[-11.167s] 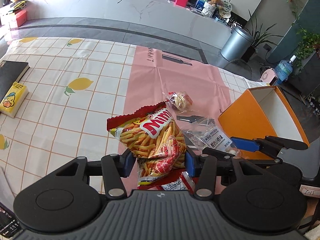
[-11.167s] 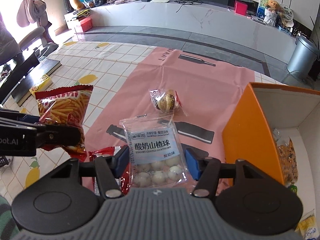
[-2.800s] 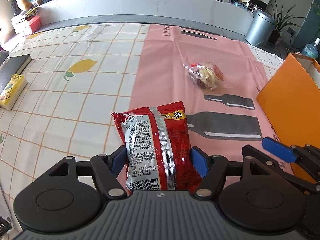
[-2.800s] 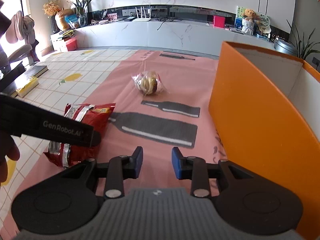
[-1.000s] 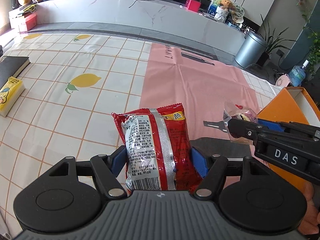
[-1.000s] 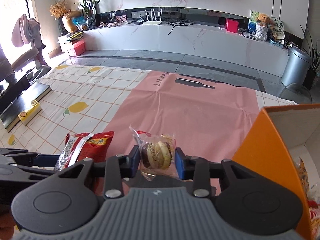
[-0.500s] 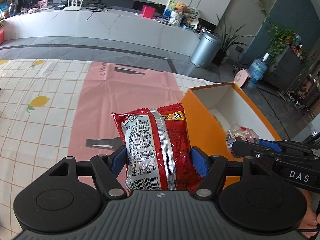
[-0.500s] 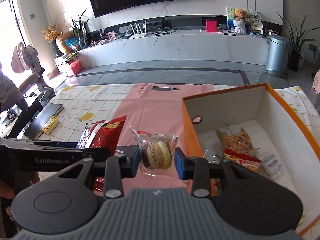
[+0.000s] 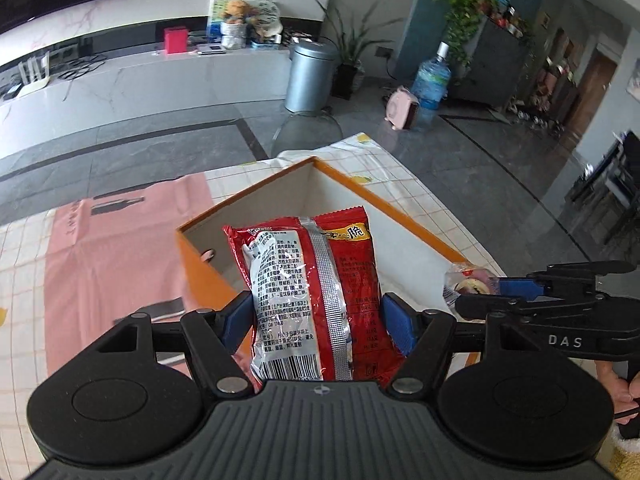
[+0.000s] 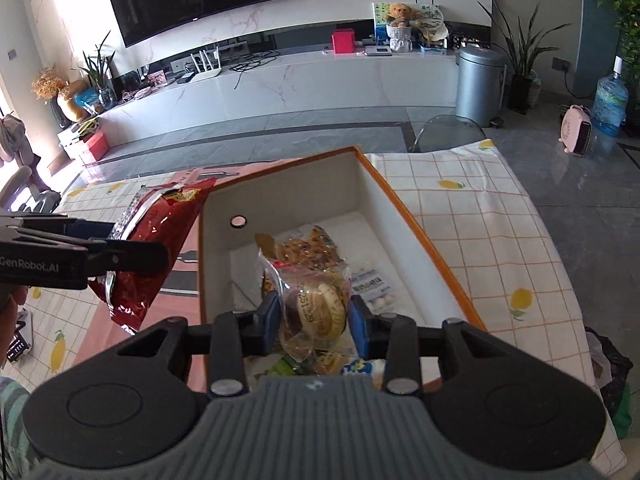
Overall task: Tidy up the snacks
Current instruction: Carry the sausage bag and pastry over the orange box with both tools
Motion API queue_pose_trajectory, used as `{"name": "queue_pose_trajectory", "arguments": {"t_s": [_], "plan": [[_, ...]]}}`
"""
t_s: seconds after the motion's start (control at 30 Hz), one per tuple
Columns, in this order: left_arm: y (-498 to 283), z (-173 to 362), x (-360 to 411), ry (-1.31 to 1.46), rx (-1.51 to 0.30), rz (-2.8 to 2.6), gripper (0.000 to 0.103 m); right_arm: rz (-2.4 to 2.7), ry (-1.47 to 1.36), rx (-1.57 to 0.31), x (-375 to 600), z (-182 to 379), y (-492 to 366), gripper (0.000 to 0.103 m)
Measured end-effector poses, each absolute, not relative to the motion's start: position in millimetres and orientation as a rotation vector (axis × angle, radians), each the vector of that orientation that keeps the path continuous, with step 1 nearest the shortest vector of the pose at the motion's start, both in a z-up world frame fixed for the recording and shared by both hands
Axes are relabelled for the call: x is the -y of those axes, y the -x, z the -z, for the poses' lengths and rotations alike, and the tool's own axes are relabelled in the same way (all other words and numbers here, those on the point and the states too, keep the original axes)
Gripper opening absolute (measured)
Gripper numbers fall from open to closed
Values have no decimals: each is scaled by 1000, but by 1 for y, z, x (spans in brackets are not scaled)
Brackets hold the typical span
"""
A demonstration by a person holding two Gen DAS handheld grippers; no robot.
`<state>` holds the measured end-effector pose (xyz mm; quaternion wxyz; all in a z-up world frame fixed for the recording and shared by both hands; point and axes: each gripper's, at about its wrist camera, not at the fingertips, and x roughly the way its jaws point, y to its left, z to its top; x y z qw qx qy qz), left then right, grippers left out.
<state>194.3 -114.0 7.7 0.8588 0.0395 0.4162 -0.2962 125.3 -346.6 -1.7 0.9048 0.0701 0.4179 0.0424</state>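
Pink runner cloth (image 9: 120, 248) lies at the left over a checked lemon-print tablecloth (image 10: 480, 216). Just right of it stands the orange box (image 10: 416, 224), white inside. The left gripper (image 9: 320, 318) clamps a red snack bag (image 9: 320, 280) between its blue pads, the bag upright with its silver seam and printed back towards the camera, held above the box's near left part. Further right, the right gripper (image 10: 314, 318) pinches a clear-wrapped biscuit (image 10: 320, 308) over the box interior. Only the right wrist view looks down into the box: a packet of brown crisps (image 10: 308, 250) and a clear bag of white balls (image 10: 372, 284) lie on its floor, more wrappers nearer. The left wrist view hides that floor behind the red bag, showing only the box's far corner.
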Motion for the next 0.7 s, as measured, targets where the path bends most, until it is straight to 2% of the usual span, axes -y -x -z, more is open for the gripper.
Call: {"name": "queue_pose_trajectory", "arguments": {"t_s": [0.33, 0.6, 0.7], "plan": [[-226, 26, 196, -298, -931, 672, 80, -87, -190, -990, 383, 44, -165, 34], [-260, 64, 231, -478, -998, 684, 80, -72, -191, -1080, 388, 71, -191, 35], [-269, 73, 239, -557, -972, 685, 80, -68, -164, -1111, 384, 77, -198, 35]]}}
